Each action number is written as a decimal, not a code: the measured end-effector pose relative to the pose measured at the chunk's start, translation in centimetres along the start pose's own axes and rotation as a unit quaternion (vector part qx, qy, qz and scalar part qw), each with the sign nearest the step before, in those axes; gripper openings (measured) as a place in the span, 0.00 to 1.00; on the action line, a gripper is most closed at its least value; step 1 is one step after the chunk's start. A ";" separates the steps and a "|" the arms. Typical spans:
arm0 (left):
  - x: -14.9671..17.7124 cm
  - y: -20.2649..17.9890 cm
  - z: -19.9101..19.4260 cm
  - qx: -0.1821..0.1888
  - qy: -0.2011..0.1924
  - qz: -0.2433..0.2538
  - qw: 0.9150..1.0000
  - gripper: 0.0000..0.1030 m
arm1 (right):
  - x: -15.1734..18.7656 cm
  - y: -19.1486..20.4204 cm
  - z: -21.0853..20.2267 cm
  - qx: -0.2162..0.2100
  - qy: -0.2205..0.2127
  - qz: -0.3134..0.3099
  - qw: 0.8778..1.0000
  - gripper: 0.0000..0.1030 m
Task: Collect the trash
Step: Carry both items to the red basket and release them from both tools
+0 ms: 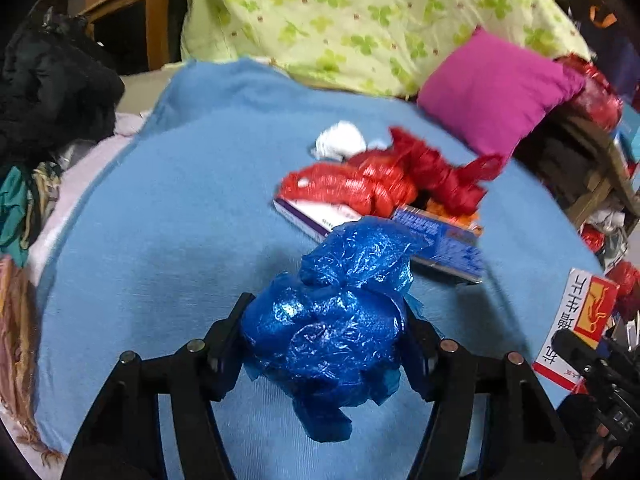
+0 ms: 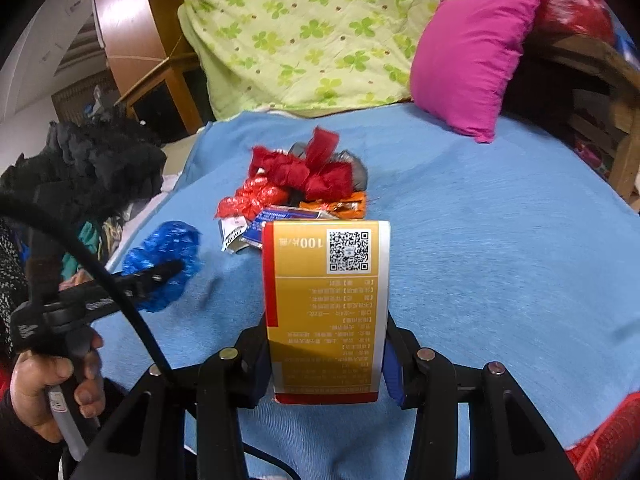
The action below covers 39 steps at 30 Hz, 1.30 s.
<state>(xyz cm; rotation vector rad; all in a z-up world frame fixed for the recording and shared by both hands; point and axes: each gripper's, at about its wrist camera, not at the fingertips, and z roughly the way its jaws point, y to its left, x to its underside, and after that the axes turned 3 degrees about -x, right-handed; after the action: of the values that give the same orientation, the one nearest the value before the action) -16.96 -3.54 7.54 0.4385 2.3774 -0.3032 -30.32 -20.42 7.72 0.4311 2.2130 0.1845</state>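
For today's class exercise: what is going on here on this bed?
A person is clearing trash off a blue blanket with two handheld grippers. The left gripper is clamped on a crumpled blue plastic bag; the right gripper grips a gold box. A red plastic bag, crumpled white paper and flat boxes remain.

Both views are taken from just behind the tongs, aimed fwd and steeply down onto the blue blanket [image 1: 168, 208] of a bed. The left wrist cam is set close over the left tongs [image 1: 326, 332], whose arms fill the bottom of the frame; the blanket is seen at near range. The right wrist cam is placed likewise over the right tongs [image 2: 326, 344], approx. parallel, from further right. Shared by both: the trash pile [image 1: 380, 184] mid-blanket, the pink pillow [image 1: 496, 92] and green clover quilt [image 1: 360, 20] at the far edge. The right tongs are caught at the left view's right edge; the left tongs at the right view's left.
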 end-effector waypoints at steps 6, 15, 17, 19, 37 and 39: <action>0.1 -1.7 -4.4 0.026 -0.040 0.003 0.999 0.66 | 0.8 -1.6 -5.2 0.027 -0.039 0.021 0.999 0.47; -1.5 -7.2 -8.8 0.068 -0.073 0.033 0.994 0.66 | 1.6 -7.9 -15.2 0.078 -0.130 0.095 0.984 0.47; -1.8 -8.7 -9.6 0.075 -0.080 0.047 0.993 0.66 | 1.9 -9.5 -17.2 0.089 -0.149 0.112 0.978 0.47; -1.8 -10.3 -10.3 0.088 -0.083 0.058 0.991 0.66 | 2.6 -10.9 -18.8 0.099 -0.163 0.129 0.973 0.47; 2.5 -25.6 -11.3 0.215 -0.041 0.170 0.961 0.66 | 14.7 -24.3 -25.1 0.230 -0.128 0.267 0.927 0.47; 3.2 -27.0 -11.4 0.226 -0.035 0.182 0.956 0.66 | 16.1 -25.2 -25.1 0.236 -0.114 0.278 0.924 0.47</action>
<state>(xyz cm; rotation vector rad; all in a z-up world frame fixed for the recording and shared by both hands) -36.50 -23.78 16.38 1.0445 2.0930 -0.6781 -65.29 -37.51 4.71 1.2817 1.8418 -0.1055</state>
